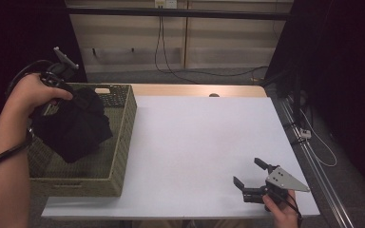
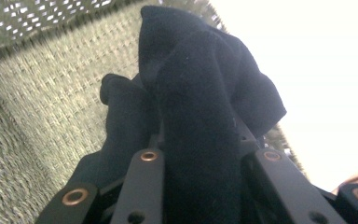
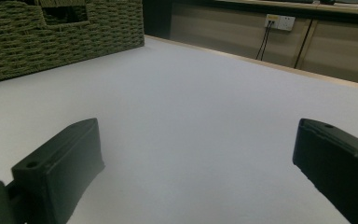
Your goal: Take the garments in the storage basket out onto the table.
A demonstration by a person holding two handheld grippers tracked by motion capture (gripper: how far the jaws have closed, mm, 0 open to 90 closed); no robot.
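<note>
Close to the person, at the near right edge of the white surface (image 1: pixel 199 142), the right hand-held gripper (image 1: pixel 251 176) sits low in the person's right hand (image 1: pixel 280 211). Its two black jaws stand wide apart and there is nothing between them. It has a grey three-cornered plate (image 1: pixel 285 178) on top. In the right gripper view the jaws point across the bare white surface (image 3: pixel 191 116) toward the side of the woven basket (image 3: pixel 51 37).

On the left, a bit farther away, the green woven basket (image 1: pixel 123 137) stands on the surface, right at its left edge. The person's left hand (image 1: pixel 31 92) holds the left hand-held gripper (image 1: pixel 71 97) above the basket. This one is gripping a black cloth (image 1: pixel 73 126). The cloth hangs down from the jaws in a soft bunch, over the inside of the basket. In the left gripper view the jaws are shut on a thick fold of the black cloth (image 2: pixel 200 121), with the woven basket wall (image 2: pixel 42 102) behind it. I cannot tell if the bottom of the cloth touches the basket floor.

Far at the back, black cables (image 1: pixel 164 52) hang down a pale wall (image 1: pixel 228 42)
</note>
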